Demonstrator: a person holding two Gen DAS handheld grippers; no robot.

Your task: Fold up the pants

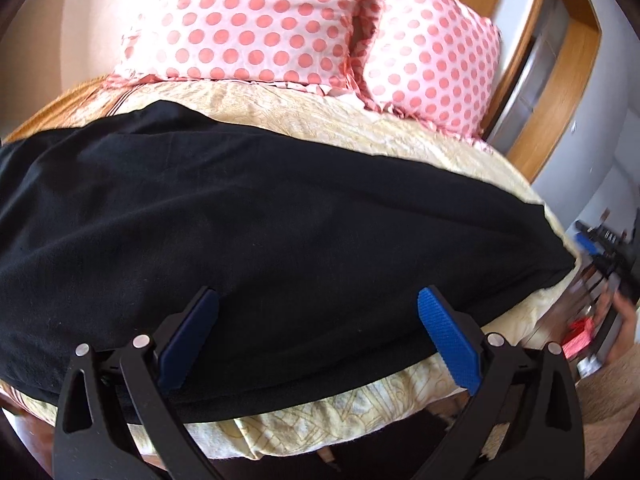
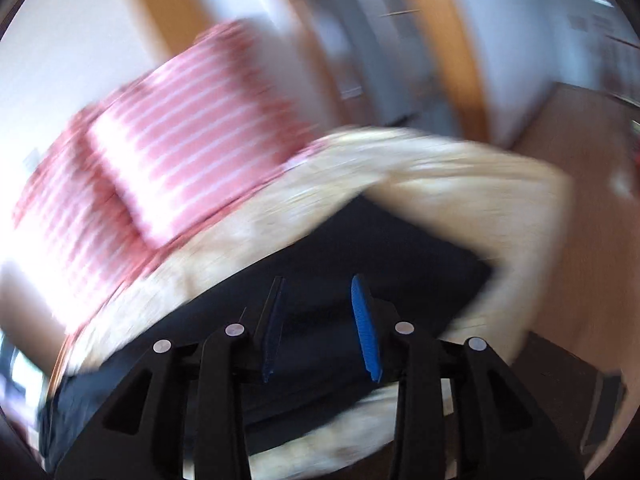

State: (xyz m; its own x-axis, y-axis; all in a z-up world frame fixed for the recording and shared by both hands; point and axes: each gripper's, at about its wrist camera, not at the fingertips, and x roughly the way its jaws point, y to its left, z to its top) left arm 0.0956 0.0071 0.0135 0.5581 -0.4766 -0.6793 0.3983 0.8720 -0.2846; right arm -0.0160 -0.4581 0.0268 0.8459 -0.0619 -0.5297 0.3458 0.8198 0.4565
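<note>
Your left tool (image 1: 318, 300) hung wide open over the black fabric pants (image 1: 240, 208) on the yellow patterned bed (image 1: 400, 128) — your right tool (image 2: 320, 292), blurred, stood partly open, empty.

Soft daylight, fisheye-bent edges: the left view sharp, the right smeared, its pillows (image 2: 160, 160) streaked by motion.

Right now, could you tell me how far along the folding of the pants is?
Done: the black pants lie spread flat across the yellow bedspread, below the polka-dot pillows; whether a first fold is in cannot be told. In hand: nothing. The left claw is wide open over the near edge; the right claw, in a blurred view, is open too. Left: grasping an edge and folding the pants over.
</note>
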